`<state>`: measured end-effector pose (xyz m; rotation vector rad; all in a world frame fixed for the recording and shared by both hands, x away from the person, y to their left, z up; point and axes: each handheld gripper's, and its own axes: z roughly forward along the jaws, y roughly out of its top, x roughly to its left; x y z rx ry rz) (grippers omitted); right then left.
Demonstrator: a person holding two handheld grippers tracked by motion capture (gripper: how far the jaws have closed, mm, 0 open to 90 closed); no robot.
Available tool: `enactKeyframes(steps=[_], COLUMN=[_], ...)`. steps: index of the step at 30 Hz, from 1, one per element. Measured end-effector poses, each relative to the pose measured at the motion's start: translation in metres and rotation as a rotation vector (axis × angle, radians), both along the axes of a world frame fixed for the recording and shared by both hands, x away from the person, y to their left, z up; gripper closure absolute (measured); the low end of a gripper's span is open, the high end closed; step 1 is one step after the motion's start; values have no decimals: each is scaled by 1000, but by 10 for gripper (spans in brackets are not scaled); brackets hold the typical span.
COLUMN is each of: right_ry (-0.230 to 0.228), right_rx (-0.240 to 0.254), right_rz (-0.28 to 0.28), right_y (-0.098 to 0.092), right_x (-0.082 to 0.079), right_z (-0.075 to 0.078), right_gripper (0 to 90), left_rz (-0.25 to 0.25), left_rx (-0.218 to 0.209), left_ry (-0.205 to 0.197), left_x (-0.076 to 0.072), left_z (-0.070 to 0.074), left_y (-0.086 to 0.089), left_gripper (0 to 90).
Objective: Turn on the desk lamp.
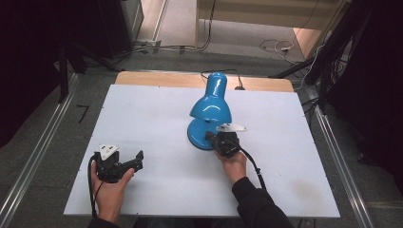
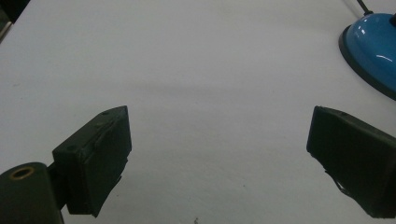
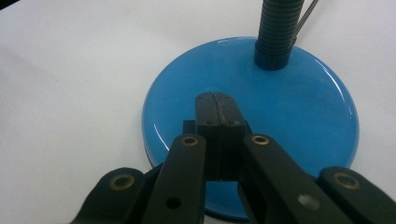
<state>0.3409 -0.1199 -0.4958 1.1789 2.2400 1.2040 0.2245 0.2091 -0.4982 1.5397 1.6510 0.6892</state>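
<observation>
Left gripper [image 1: 135,161] rested low on the white counter [image 1: 157,137], fingers [image 2: 100,158] spread wide apart, nothing between them. Right gripper [image 3: 216,100] had its fingers pressed together, tips over the round glossy base of the blue metal desk lamp [image 1: 209,111] at mid-counter. Beyond, ribbed neck and shade rose toward the far edge.

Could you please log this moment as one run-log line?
right gripper: shut, tips over blue lamp base, contact unclear | left gripper: open, empty, over white table | lamp: upright
</observation>
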Motion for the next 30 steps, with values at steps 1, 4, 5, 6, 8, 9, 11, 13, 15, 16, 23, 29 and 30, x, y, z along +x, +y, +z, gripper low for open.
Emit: enactKeyframes(steps=[1, 4, 5, 6, 8, 9, 11, 13, 15, 16, 23, 29, 30], right_ry=[4, 6, 5, 0, -2, 0, 0, 1, -1, -2, -5, -4, -4], right_rx=[-5, -1, -4, -10, -14, -13, -14, -14, -17, -18, -20, -20, -19], right_rz=[-1, -1, 2, 6, 7, 6, 5, 5, 6, 5, 6, 6, 4], right_y=[0, 0, 0, 1, 1, 1, 1, 1, 1, 1, 1, 2, 2], right_x=[0, 0, 0, 0, 0, 0, -1, -1, -1, -1, -1, -1, -2], right_z=[-1, -1, -1, -1, -1, -1, -1, -1, -1, -1, -1, -1, -1], right_gripper=[875, 875, 876, 876, 876, 876, 877, 877, 878, 878, 879, 879, 879], left_rz=[0, 0, 0, 0, 0, -1, -1, -1, -2, -3, -6, -4, -3], left_rx=[-1, -1, -1, 0, -1, 0, 1, 1, 3, 3, 2, 3, 3], left_ry=[0, 0, 0, 1, 1, 3, 3, 3, 5, 5, 5, 4, 4], left_x=[0, 0, 0, 0, 0, 0, 0, 0, 0, 0, 0, 0, 0], left_z=[0, 0, 0, 0, 0, 0, 0, 0, 0, 0, 0, 0, 0], left_y=[0, 0, 0, 0, 0, 0, 0, -1, -1, 0, -1, -1, -2], left_gripper=[72, 72, 72, 72, 72, 72, 72, 72, 72, 72, 73, 72, 73])
